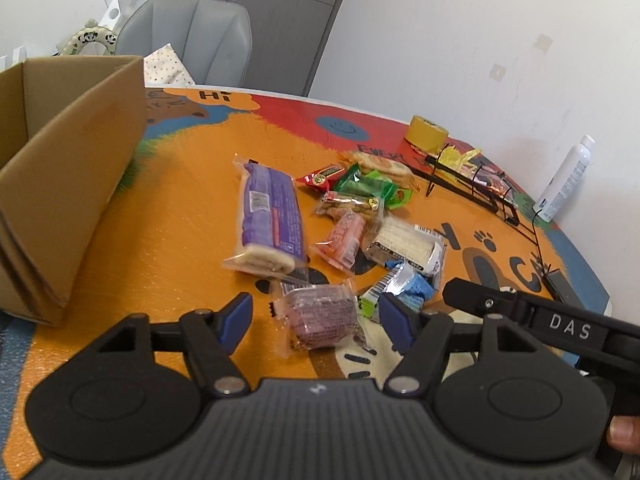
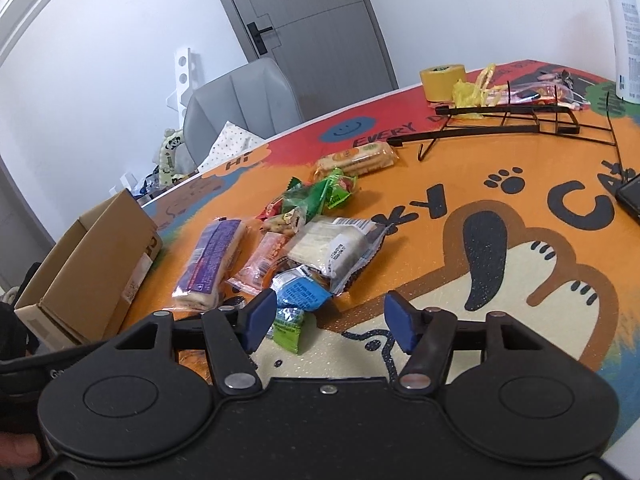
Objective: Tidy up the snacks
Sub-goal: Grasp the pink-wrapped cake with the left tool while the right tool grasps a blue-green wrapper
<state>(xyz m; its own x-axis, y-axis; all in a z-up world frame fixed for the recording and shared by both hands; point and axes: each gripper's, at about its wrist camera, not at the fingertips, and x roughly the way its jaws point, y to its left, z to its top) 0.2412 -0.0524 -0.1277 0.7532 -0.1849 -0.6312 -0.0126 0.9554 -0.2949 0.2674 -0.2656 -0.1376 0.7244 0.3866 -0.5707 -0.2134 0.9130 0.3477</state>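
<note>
Nearest: left gripper (image 1: 316, 322), jaws apart and straddling a purple-printed clear snack packet (image 1: 320, 316) without visibly pressing it; right gripper (image 2: 330, 322), jaws apart and empty, its left pad just beside a small green packet (image 2: 289, 326) (a blue packet (image 2: 302, 294) overlaps it). Beyond: the loose snack pile, long purple biscuit pack (image 1: 270, 216), then the open cardboard box (image 1: 60, 184) at table's (image 1: 180, 220) left. Risk: slick film may slip from the pads, or closing may drag neighbouring packets.
</note>
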